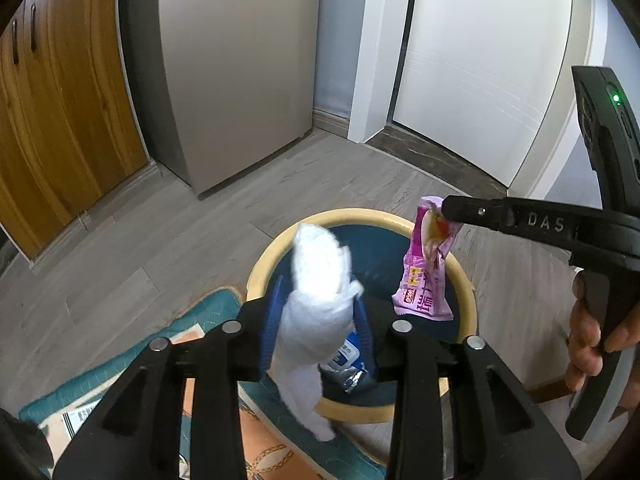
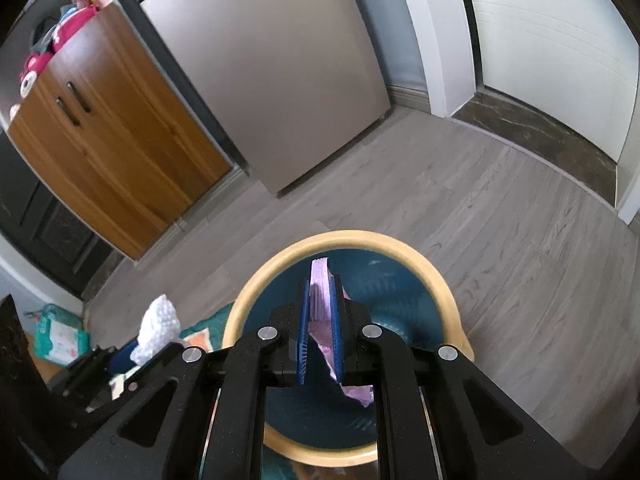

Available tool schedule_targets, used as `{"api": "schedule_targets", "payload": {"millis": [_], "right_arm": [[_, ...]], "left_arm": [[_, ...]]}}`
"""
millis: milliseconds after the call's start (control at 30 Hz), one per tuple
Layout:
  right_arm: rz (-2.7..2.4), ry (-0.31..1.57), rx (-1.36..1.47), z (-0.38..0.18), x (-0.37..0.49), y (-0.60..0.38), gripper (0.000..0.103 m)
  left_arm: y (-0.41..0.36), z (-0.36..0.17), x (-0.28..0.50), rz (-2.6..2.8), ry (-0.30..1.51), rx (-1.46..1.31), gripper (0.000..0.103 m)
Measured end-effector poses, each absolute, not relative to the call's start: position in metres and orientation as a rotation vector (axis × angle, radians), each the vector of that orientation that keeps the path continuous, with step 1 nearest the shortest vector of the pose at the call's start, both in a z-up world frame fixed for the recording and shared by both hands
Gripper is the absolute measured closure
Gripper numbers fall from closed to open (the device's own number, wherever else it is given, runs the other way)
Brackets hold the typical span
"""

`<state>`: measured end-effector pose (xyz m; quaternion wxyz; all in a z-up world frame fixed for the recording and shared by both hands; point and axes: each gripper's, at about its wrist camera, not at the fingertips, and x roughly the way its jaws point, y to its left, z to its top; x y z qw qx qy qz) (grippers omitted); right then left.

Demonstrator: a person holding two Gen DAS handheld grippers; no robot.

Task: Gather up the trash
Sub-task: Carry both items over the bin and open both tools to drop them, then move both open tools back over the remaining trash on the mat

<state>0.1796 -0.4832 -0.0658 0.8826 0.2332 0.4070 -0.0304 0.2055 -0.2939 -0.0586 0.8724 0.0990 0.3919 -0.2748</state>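
A round bin with a yellow rim and a dark teal inside stands on the floor below both grippers. My left gripper hovers over its near edge. A crumpled white tissue and a silver-blue wrapper lie loosely between its parted blue pads, and the tissue's tail hangs below them. My right gripper reaches in from the right, shut on the top of a pink snack wrapper that dangles over the bin. The right wrist view shows the right gripper pinching the pink wrapper above the bin rim, with the tissue at lower left.
A teal and orange mat lies under the bin's near side. A grey fridge and a wooden cabinet stand behind, with a white door at right. A person's hand holds the right gripper's handle. A green wipes pack lies at left.
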Motion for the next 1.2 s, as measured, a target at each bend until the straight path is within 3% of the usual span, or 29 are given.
{"api": "schedule_targets", "payload": {"millis": [67, 133, 267, 333, 500, 600, 867, 1200], "right_arm": [[-0.056, 0.846, 0.480, -0.066, 0.181, -0.482, 0.090], [-0.062, 0.844, 0.472, -0.065, 0.180, -0.481, 0.087], [-0.064, 0.846, 0.491, -0.065, 0.180, -0.481, 0.060], [-0.064, 0.842, 0.487, -0.064, 0.180, -0.481, 0.054], [-0.053, 0.818, 0.476, -0.057, 0.177, -0.474, 0.024], [-0.037, 0.806, 0.478, -0.051, 0.174, -0.470, 0.016], [0.021, 0.787, 0.418, -0.035, 0.165, -0.447, 0.009], [0.070, 0.768, 0.481, -0.017, 0.143, -0.431, 0.007]], "left_arm": [[-0.293, -0.057, 0.204, -0.560, 0.803, 0.214, 0.049], [-0.291, -0.057, 0.203, -0.552, 0.801, 0.207, 0.045], [-0.280, -0.057, 0.201, -0.529, 0.800, 0.199, 0.040], [-0.273, -0.055, 0.201, -0.519, 0.798, 0.198, 0.036], [-0.250, -0.044, 0.192, -0.480, 0.775, 0.181, 0.017], [-0.234, -0.034, 0.185, -0.458, 0.767, 0.169, 0.012], [-0.178, -0.006, 0.158, -0.407, 0.747, 0.159, 0.007], [-0.083, 0.016, 0.117, -0.292, 0.712, 0.164, 0.006]]}}
